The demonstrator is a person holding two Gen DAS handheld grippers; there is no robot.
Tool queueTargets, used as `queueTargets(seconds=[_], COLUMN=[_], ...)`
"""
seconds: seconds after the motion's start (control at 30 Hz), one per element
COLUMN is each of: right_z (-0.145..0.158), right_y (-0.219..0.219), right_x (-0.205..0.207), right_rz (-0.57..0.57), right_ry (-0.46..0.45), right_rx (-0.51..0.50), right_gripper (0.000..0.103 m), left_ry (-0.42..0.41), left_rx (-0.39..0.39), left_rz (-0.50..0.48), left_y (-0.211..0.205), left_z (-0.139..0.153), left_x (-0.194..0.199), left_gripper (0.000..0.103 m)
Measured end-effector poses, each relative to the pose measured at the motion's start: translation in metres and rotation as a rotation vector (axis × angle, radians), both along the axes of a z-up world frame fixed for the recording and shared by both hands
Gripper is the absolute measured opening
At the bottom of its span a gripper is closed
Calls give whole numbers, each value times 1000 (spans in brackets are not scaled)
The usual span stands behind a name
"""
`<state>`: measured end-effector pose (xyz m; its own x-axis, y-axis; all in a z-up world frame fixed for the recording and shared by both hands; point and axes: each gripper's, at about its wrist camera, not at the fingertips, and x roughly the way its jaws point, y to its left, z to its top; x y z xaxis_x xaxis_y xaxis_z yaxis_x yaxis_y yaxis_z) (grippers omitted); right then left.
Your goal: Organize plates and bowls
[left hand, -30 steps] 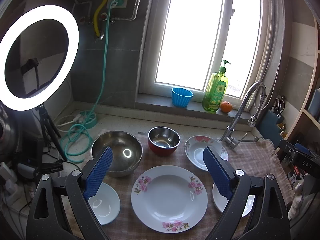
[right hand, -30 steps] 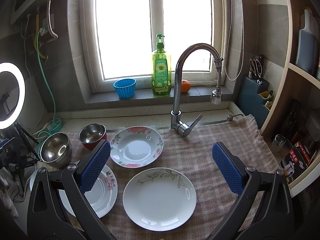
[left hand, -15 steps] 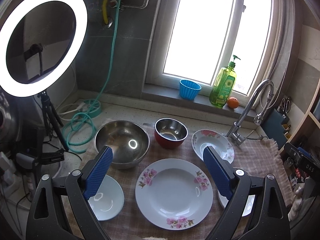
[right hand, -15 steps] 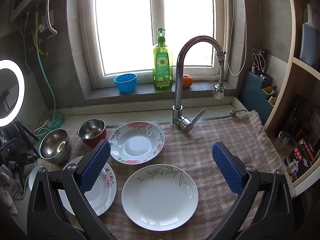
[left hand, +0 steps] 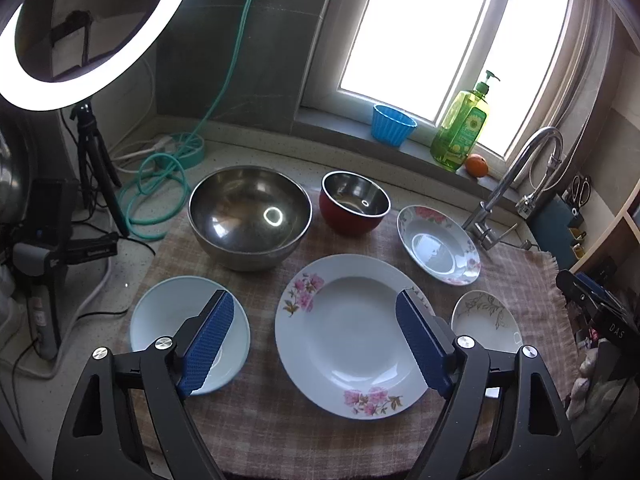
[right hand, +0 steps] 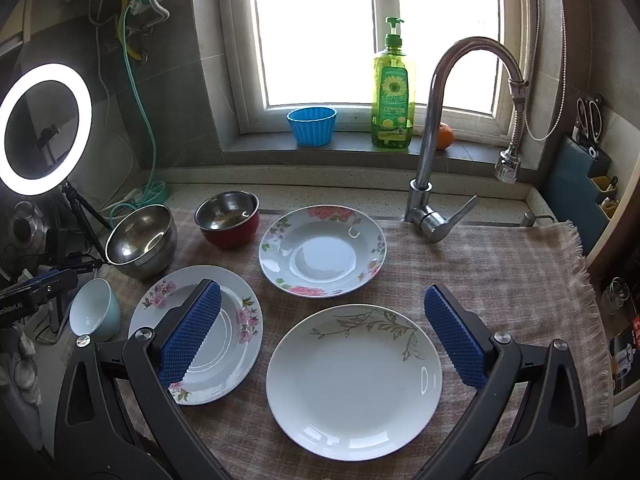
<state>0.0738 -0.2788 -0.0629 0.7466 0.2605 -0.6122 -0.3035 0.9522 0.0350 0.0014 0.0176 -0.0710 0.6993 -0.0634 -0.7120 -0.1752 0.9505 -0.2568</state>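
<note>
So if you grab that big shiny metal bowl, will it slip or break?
The big shiny metal bowl probably won't break; it looks like steel. Its smooth, rounded wall may slip between pads. It looks empty, so probably light, and might rock if pushed on the checked cloth.

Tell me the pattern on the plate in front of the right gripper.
White with a grey-brown leafy branch along its rim; clearest in the right wrist view.

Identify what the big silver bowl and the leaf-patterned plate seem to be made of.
The big silver bowl looks like polished stainless steel: mirror-like grey, reflecting the ring light. The leaf-patterned plate looks like glazed ceramic or porcelain: glossy white with sharp highlights, though melamine can't be excluded.
</note>
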Motion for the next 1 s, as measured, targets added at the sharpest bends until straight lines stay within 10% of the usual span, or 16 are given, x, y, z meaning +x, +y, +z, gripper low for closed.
queueTargets(seconds=[0.47,0.77,1.0], right_z=[-50,-91,-103], right_y=[38,58,76], right_x=[51,92,103], right_rz=[196,296,338], right_ry=[239,457,503], right_rx=[-2,43,16], right_gripper=[98,56,51], left_ry=[169,241,263], left_rx=[-178,-281,-320], left_rz=[22,58,85], left_y=[-6,-8,-5], left_z=[-54,-79,-90], left_x=[-13,-15,-14], left_gripper=[58,43,39])
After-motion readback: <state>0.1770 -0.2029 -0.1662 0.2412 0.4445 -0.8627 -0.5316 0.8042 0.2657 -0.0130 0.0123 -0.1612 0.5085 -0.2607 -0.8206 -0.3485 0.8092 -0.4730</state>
